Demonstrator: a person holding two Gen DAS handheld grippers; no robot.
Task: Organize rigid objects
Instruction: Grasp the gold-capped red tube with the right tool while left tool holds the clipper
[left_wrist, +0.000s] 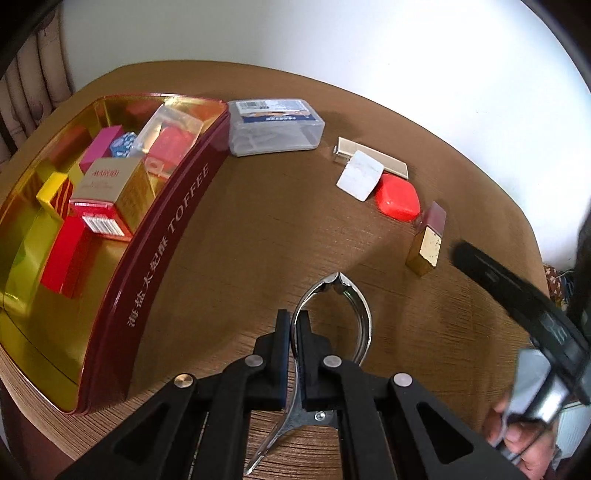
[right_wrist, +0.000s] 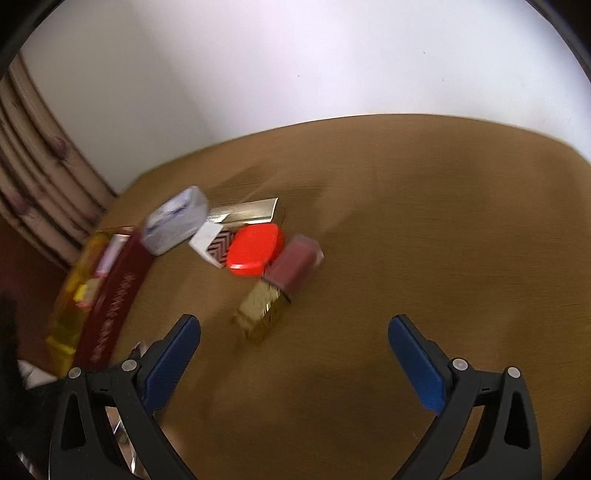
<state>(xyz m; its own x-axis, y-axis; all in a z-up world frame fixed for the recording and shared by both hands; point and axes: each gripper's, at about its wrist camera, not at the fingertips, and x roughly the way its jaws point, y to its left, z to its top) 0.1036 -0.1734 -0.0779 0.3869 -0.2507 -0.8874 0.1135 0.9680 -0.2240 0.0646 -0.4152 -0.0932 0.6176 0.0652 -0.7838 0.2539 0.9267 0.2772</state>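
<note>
My left gripper (left_wrist: 293, 319) is shut on one handle of the metal nail nippers (left_wrist: 334, 295), whose tips point away over the brown table (left_wrist: 258, 229). A dark red toffee tin (left_wrist: 155, 258) with a gold inside stands at the left and holds several small boxes. On the table lie a clear plastic box (left_wrist: 275, 125), a gold flat box (left_wrist: 371, 158), a white card (left_wrist: 360, 175), a red case (left_wrist: 399, 197) and a gold-and-maroon bottle (left_wrist: 428, 240). My right gripper (right_wrist: 293, 343) is open and empty, just short of the bottle (right_wrist: 280, 291).
The white wall stands behind the table's far edge (right_wrist: 369, 118). A curtain (right_wrist: 37, 177) hangs at the left. The right gripper's body (left_wrist: 517, 295) and the hand that holds it show at the right of the left wrist view.
</note>
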